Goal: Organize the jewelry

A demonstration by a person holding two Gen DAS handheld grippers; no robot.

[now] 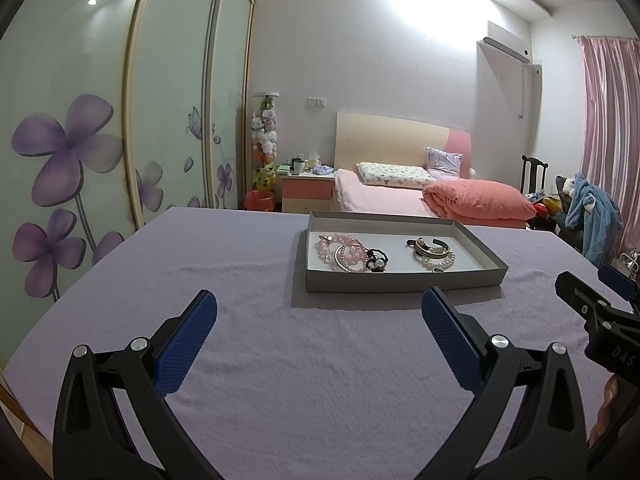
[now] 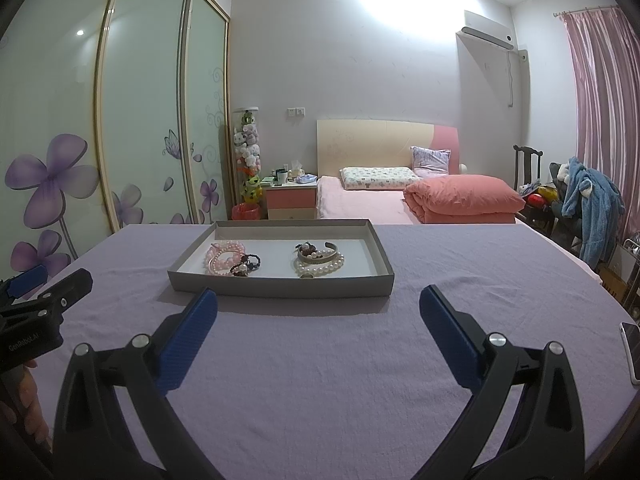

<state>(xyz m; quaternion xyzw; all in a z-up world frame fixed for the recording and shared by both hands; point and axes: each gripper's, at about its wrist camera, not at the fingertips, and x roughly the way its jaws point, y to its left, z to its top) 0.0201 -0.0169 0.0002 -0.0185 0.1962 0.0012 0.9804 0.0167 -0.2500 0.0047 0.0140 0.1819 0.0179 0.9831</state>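
Only readable text is on the tools themselves: "GenRobot.AI" on the side of the left gripper (image 2: 44,292) as seen from the right camera, and "DAS" on the right gripper (image 1: 592,300) as seen from the left one. Both are held low over the bench (image 1: 320,360), which has a lilac cloth on it, and both point toward the tray (image 1: 404,278) from the near side, side by side and apart. In its own camera the left gripper (image 1: 320,320) has its blue-padded fingers (image 1: 188,344) spread wide with nothing between them, and the right gripper (image 2: 320,320) is the same, fingers (image 2: 452,340) wide and empty. A bit of a hand (image 2: 24,396) shows at the left tool's handle. The tray is a shallow grey box with a white floor, sitting flat on the cloth just ahead of the fingers. Inside, at the left, are pink bead bracelets (image 1: 340,250) touching a dark beaded one (image 1: 376,260); at the right, a metal cuff (image 1: 434,249) lies on a pearl strand (image 1: 440,262). A phone (image 2: 632,350) lies at the bench's right edge.
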